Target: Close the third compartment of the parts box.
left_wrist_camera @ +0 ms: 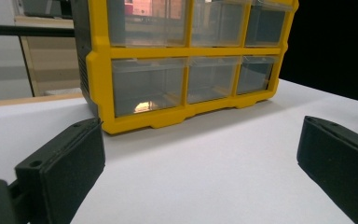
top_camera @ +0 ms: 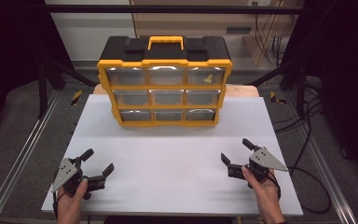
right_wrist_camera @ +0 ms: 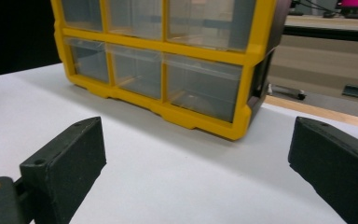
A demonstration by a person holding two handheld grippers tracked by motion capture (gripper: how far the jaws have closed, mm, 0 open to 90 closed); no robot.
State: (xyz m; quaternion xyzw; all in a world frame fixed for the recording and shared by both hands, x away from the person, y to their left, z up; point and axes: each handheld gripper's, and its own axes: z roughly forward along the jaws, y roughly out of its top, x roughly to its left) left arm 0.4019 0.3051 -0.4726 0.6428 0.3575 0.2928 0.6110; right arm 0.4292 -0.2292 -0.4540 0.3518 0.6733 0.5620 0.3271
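A yellow and black drawer cabinet [top_camera: 164,81] with clear plastic drawers stands at the back middle of the white table [top_camera: 172,163]. All its drawers look pushed in, and a small yellow item [top_camera: 208,78] lies in the top right one. My left gripper [top_camera: 98,162] rests open near the front left, held by a hand, nothing between its jaws. At the front right my right gripper [top_camera: 236,150] is open and empty too. The cabinet [left_wrist_camera: 182,65] faces the left gripper view from its right side, and the cabinet [right_wrist_camera: 168,60] shows slanted in the right gripper view.
Metal rails [top_camera: 23,154] run along both sides of the table. Black cables [top_camera: 307,140] lie on the floor at the right. A wooden strip [top_camera: 242,89] shows behind the cabinet. Open white surface lies between the grippers and the cabinet.
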